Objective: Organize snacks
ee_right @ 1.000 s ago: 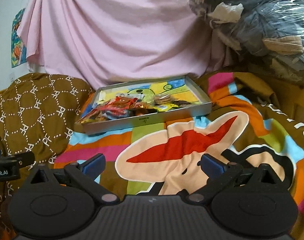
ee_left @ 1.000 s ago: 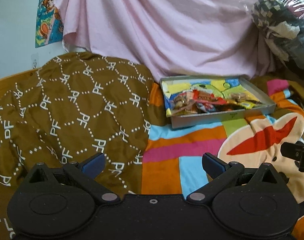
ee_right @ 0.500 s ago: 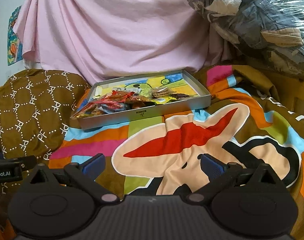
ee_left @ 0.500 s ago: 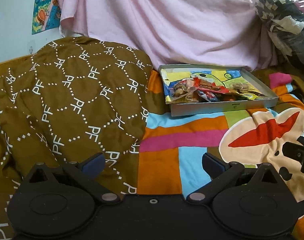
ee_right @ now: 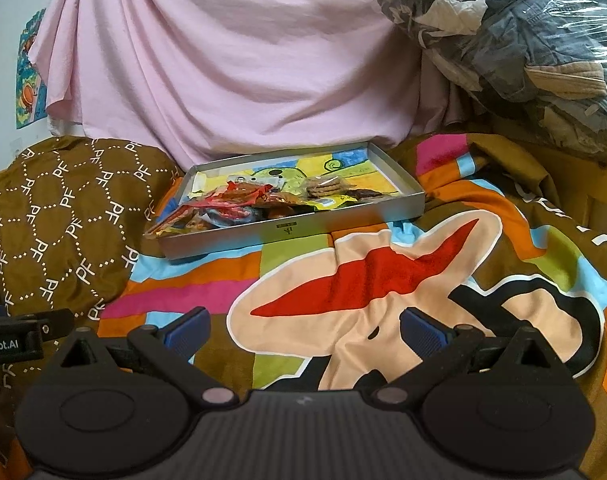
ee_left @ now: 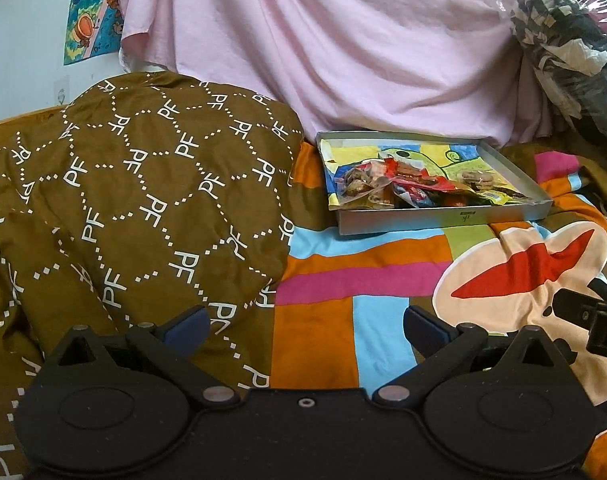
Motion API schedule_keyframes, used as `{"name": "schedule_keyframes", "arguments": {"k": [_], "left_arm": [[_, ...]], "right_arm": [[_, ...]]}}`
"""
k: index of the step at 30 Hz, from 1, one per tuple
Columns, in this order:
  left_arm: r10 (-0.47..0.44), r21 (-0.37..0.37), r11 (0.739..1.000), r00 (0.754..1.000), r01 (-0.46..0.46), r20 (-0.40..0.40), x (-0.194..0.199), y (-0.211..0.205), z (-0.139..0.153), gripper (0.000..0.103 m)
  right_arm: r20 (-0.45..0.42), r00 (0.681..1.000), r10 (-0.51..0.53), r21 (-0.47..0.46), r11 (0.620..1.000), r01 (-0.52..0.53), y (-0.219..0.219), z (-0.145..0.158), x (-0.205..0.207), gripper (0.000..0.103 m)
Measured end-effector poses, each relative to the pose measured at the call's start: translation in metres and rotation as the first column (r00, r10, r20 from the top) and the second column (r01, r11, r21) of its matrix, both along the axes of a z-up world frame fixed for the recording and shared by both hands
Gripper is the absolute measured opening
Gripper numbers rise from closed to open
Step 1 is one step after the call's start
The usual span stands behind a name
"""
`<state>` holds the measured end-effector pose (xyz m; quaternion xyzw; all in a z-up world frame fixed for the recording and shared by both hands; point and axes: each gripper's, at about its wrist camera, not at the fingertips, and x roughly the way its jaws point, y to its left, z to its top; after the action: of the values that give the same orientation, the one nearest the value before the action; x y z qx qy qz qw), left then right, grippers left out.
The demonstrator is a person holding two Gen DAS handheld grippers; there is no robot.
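In the left wrist view, the left gripper hangs low over the bed, and its two blue-tipped fingers stand wide apart with nothing between them. Under them lies a colourful cartoon blanket, and to the left a brown quilt with a white "PF" pattern is heaped up. Further ahead and to the right, a shallow grey tray rests on the blanket, just in front of a hanging pink sheet. The snack packets lie in a loose pile inside the tray, mostly in its near half; red wrappers and some round biscuits can be seen, but the single packets are too small to tell apart. At the right edge, a black part of the right gripper comes into the picture. A cartoon poster hangs on the wall at top left.

In the right wrist view, the right gripper also has its fingers spread wide and empty above the blanket. The tray is ahead and a little to the left, well apart from the fingertips, with the snack packets gathered toward its left near corner. A clear plastic bag of clothes sits at upper right. The left gripper shows at the left edge.
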<state>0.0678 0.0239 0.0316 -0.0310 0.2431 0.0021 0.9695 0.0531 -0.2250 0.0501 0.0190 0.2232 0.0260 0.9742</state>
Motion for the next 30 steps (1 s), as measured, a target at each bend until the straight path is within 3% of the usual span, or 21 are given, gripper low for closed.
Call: {"name": "schedule_keyframes", "arguments": {"k": [30], "left_arm": [[-0.02, -0.005, 1.0, 1.0, 0.02, -0.011, 0.0008, -0.0045, -0.0027, 0.102]], "right_arm": [[-0.008, 1.0, -0.012, 0.022, 1.0, 0.012, 0.0019, -0.0042, -0.002, 0.103]]}}
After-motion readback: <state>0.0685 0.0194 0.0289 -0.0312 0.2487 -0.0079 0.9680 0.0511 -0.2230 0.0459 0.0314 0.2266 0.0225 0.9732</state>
